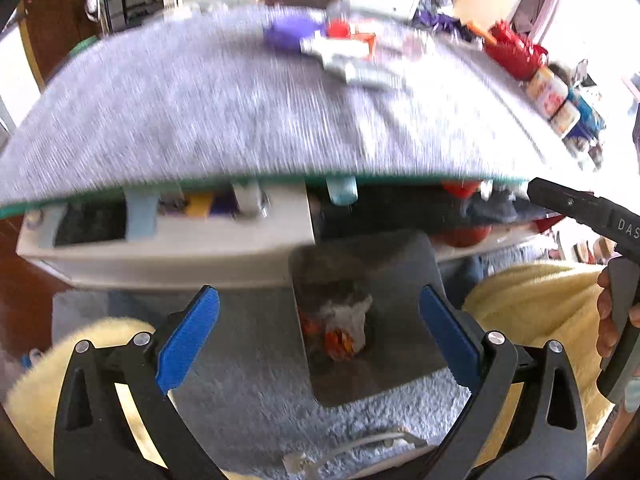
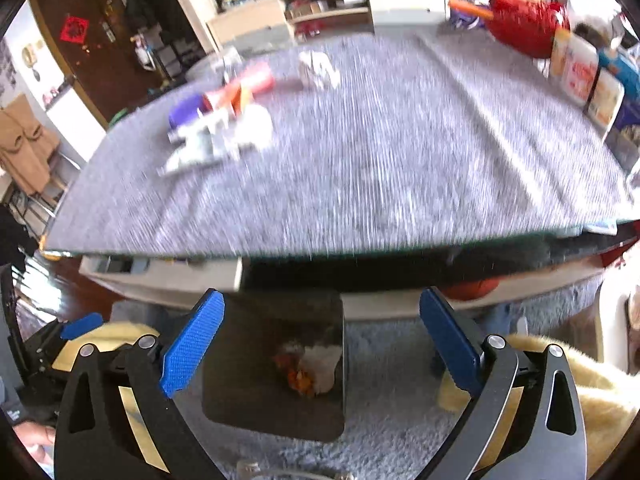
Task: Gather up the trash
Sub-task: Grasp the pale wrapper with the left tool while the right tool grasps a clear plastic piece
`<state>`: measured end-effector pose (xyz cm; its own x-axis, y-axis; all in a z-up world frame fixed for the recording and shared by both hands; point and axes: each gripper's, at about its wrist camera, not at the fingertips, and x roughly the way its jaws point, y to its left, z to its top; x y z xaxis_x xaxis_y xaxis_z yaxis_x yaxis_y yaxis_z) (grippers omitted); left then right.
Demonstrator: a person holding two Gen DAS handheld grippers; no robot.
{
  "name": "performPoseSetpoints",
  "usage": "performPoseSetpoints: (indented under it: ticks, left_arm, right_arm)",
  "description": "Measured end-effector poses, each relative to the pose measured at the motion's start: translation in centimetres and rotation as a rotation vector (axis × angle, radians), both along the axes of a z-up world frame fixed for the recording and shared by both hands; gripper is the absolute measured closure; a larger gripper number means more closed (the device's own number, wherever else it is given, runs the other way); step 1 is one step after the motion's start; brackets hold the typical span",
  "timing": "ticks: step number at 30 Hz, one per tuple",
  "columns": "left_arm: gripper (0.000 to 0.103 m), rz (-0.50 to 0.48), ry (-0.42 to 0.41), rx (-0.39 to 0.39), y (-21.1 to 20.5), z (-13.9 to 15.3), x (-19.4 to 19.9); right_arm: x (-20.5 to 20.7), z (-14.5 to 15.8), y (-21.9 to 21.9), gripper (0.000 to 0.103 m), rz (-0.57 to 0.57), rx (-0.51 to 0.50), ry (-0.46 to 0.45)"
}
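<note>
Trash (image 1: 344,328), a crumpled white wad with orange scraps, lies inside a dark square bin (image 1: 400,264) on the grey carpet (image 1: 248,360) below the table edge; in the right wrist view the same wad (image 2: 312,368) sits toward the right wall of the bin (image 2: 248,360).

Taking the left wrist view from left to right: a pale yellow fleece (image 1: 36,396) shows behind the gripper frame, then the left gripper (image 1: 320,328) stands wide, with nothing between its blue pads (image 1: 188,340), and it hangs above the bin without touching it. To the right, a hand (image 1: 612,320) grips the handle of the other tool.

On the table (image 1: 200,120), covered in grey cloth, more litter remains: a purple object (image 1: 288,32) and, just beside it, blurred white wrappers (image 1: 348,60) with red and orange packets. A red bag (image 1: 516,52) and cartons (image 1: 552,96) stand along the right edge.

In the right wrist view, the right gripper (image 2: 322,336) is likewise spread wide and empty above the bin. A white cabinet (image 2: 160,276) sits under the table at the left.
</note>
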<state>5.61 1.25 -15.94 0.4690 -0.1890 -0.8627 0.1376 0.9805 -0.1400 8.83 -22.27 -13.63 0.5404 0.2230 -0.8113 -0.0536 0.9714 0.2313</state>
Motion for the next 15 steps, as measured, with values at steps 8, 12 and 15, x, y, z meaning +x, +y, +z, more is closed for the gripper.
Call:
performPoseSetpoints:
  ticks: [8, 12, 15]
  left_arm:
    - [0.008, -0.009, -0.065, 0.053, 0.3, 3.0, 3.6]
    - [0.008, -0.010, -0.075, 0.057, 0.1, 3.1, 5.8]
    - [0.008, -0.018, -0.079, 0.062, -0.2, 3.1, 7.1]
  right_arm:
    - [4.9, 2.3, 1.1, 0.004, 0.012, 0.003, -0.045]
    - [8.1, 2.1, 1.9, 0.004, 0.023, 0.032, -0.043]
    - [9.9, 1.5, 2.7, 0.018, 0.036, 0.047, -0.032]
